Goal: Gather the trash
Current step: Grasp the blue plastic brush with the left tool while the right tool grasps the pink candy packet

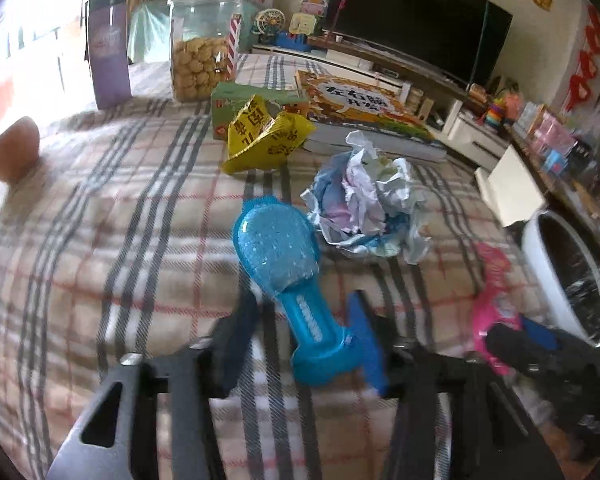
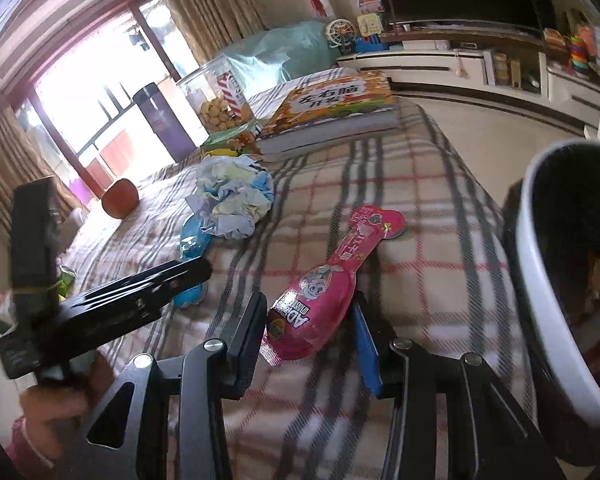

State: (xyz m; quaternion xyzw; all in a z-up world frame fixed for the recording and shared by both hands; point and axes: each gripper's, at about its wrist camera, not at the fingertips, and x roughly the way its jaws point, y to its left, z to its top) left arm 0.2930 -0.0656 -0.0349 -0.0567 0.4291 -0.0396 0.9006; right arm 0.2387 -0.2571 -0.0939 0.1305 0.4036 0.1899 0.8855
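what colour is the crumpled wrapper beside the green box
Yellow wrapper with dark lettering; clearest in the left wrist view.

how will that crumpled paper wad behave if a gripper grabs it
The crumpled paper wad probably weighs little and would squash between the fingers, since it is loose folded sheets. Its irregular creases suggest it won't roll on the plaid tablecloth, though a loose flap may trail.

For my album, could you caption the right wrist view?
Right tongs straddle a pink snack packet on the plaid cloth, white bin alongside.
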